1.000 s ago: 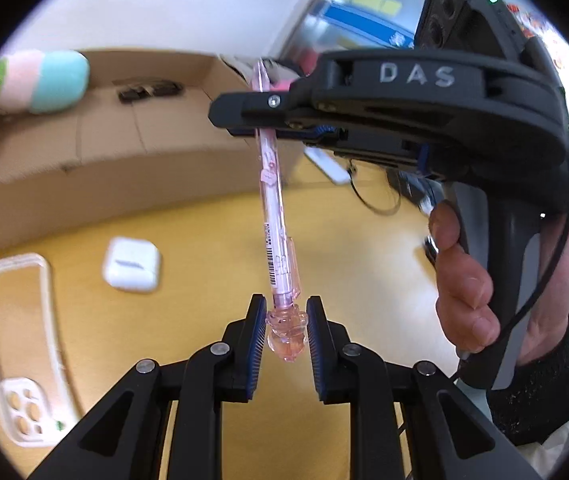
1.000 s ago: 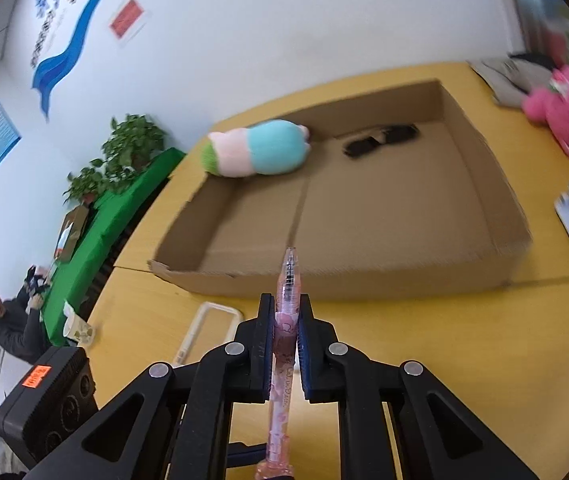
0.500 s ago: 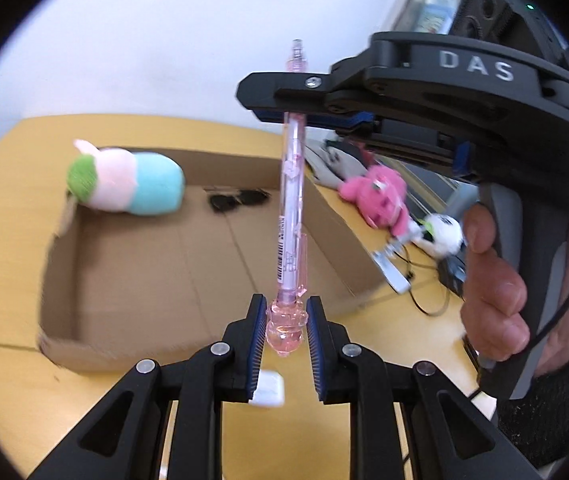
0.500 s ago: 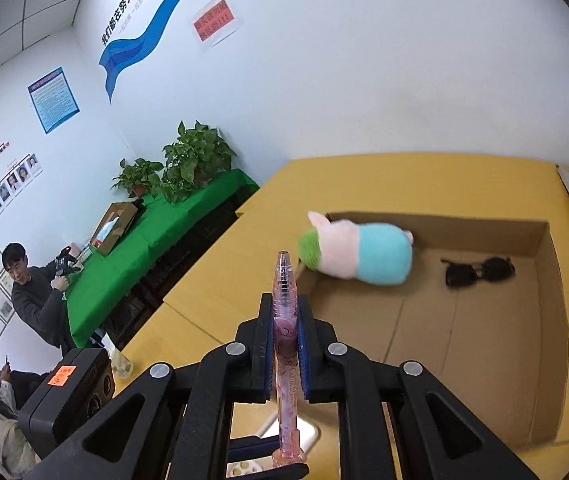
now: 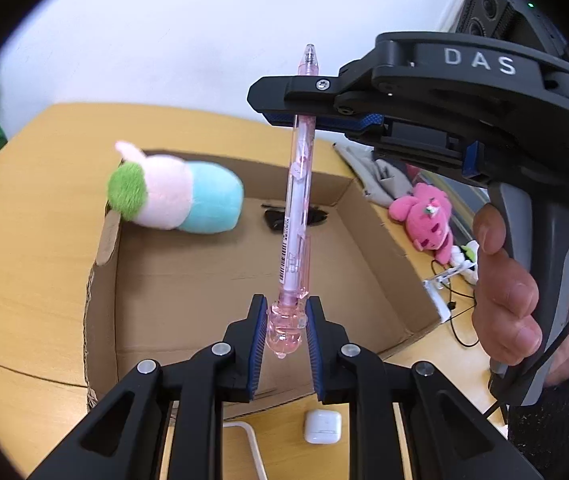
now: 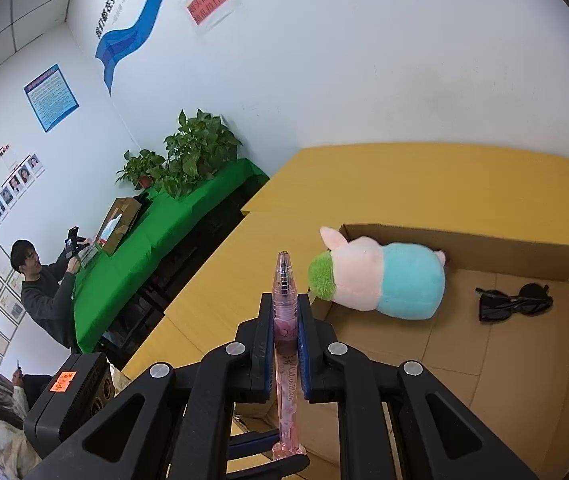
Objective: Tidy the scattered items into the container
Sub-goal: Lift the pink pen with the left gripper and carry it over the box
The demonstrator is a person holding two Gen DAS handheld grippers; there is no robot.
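Note:
A clear pink pen [image 5: 296, 208] hangs in the air, gripped at both ends. My left gripper [image 5: 284, 310] is shut on its knobbed cap end. My right gripper [image 5: 272, 104] comes in from the right and is shut on the barrel just below the tip. In the right wrist view the pen [image 6: 284, 280] stands upright in the right gripper [image 6: 285, 306]. Below and beyond lies an open cardboard box [image 5: 100, 320] holding a green, pink and blue plush [image 5: 172, 196] and black sunglasses [image 6: 514, 304].
On the yellow table in front of the box lie a white earbud case [image 5: 321, 426] and a white phone case [image 5: 246, 440]. Right of the box are a pink plush toy [image 5: 424, 216], grey cloth and a cable. People sit by a green table [image 6: 156, 248] far left.
Both grippers have risen and moved forward together with the pen still held between them. The box now lies under the pen, and the earbud case has slid to the bottom of the left view.

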